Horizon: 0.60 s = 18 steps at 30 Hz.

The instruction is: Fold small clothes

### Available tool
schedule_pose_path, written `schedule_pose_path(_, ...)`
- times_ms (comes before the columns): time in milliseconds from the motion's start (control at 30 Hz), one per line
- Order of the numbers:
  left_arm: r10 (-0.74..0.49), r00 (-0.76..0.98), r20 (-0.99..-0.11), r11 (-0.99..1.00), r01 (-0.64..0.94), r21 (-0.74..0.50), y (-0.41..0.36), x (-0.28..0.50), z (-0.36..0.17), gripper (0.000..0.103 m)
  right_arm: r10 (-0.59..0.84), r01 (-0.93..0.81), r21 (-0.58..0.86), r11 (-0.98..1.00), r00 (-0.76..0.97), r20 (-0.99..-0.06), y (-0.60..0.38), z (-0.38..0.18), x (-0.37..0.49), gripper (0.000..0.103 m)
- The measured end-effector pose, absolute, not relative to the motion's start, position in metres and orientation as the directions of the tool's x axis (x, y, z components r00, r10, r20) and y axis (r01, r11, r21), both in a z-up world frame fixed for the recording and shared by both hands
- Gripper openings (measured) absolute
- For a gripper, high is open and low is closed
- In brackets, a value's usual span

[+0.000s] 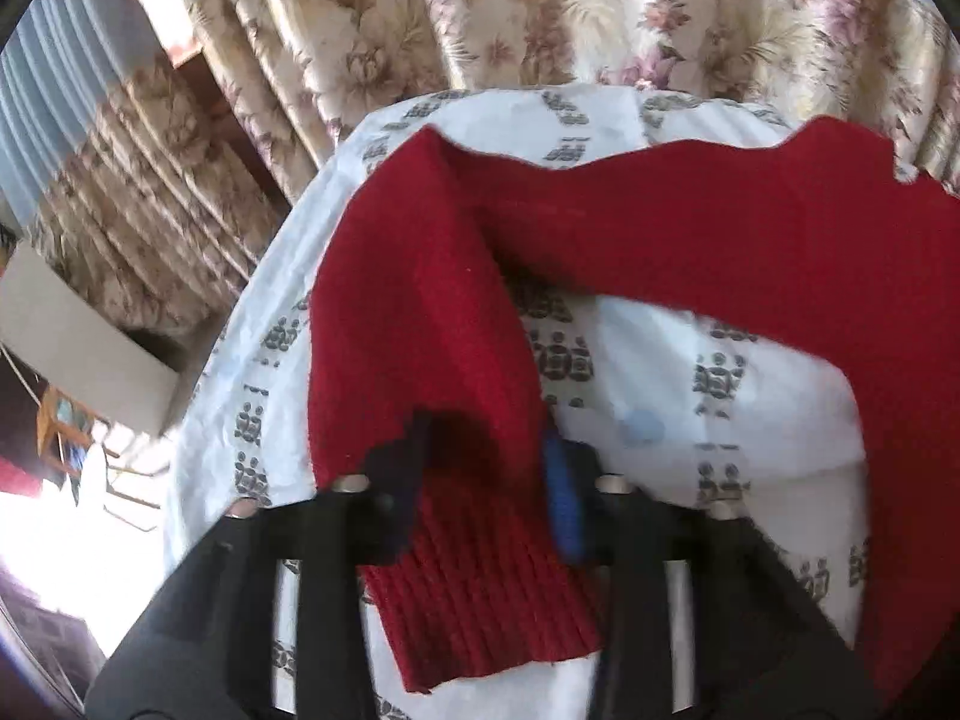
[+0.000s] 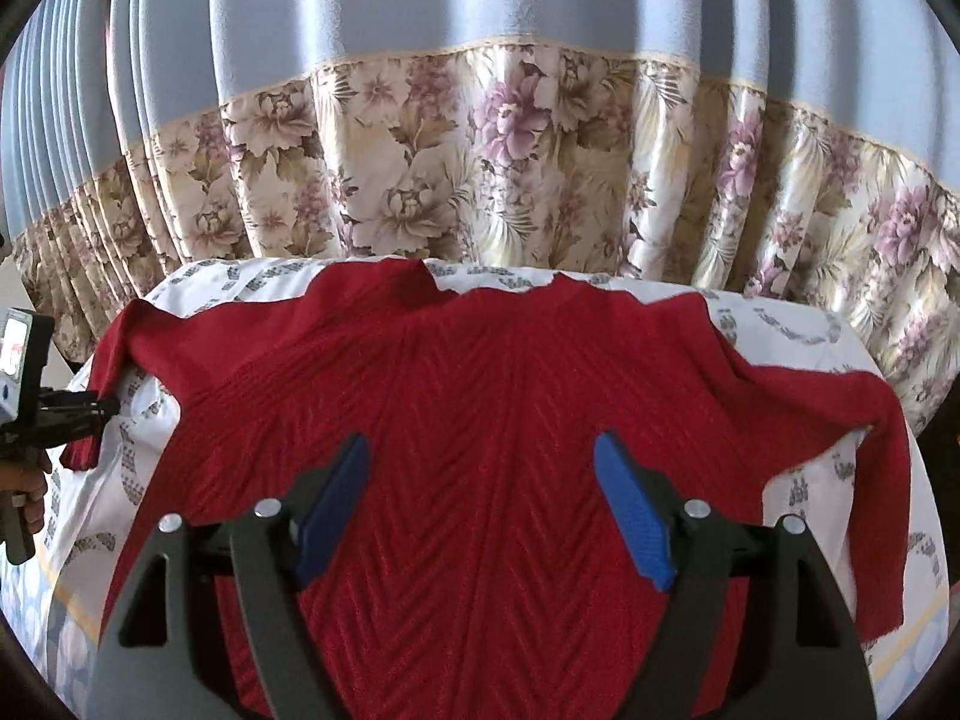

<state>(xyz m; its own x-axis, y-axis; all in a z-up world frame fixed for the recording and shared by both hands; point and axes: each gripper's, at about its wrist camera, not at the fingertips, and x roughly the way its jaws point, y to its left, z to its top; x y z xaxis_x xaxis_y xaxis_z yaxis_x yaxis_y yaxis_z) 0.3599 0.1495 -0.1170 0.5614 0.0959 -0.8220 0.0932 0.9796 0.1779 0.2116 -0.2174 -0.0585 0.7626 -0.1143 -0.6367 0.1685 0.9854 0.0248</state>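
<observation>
A small red knit sweater (image 2: 480,396) lies spread on a white printed cloth (image 2: 804,330) over a table, front down toward me, both sleeves out to the sides. My right gripper (image 2: 480,480) is open, hovering over the sweater's body with nothing between its blue pads (image 2: 630,516). My left gripper (image 1: 486,468) straddles the left sleeve (image 1: 420,330) near its ribbed cuff (image 1: 480,588); the sleeve passes between the fingers, and the image is blurred. In the right wrist view the left gripper (image 2: 102,408) is at the far left, at the lifted sleeve end.
A floral curtain (image 2: 480,150) with a blue upper part hangs right behind the table. A grey box (image 1: 78,342) and bright floor lie off the table's left side. The table's cloth (image 1: 690,408) drops off at the left and right edges.
</observation>
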Motion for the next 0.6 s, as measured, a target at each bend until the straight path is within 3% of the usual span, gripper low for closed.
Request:
schedule_pose_path(33,0.091,0.565,-0.82,0.983,0.082,0.166,0.153,0.359,-0.112,0.002,-0.117,0.173,0.027,0.985,0.765,-0.634,-0.22,-0.058,0.209,0.078)
schedule_pose_path(167,0.05,0.607,-0.793,0.986,0.095,0.134,0.145,0.35,-0.079,0.003,-0.125,0.194,0.043,0.98,0.77,-0.625,-0.24,-0.055,0.202,0.078)
schedule_pose_path(300,-0.08,0.602,-0.795,0.981,0.191,0.046,0.103,0.335,-0.039,0.003,-0.105,0.206,0.095,0.974,0.78,-0.617,-0.262,-0.053,0.2,0.078)
schedule_pose_path(600,-0.29,0.506,-0.812,0.915,0.396,-0.08,-0.069,0.327,-0.011,0.003,-0.063,0.202,0.162,0.966,0.788,-0.612,-0.31,-0.055,0.197,0.078)
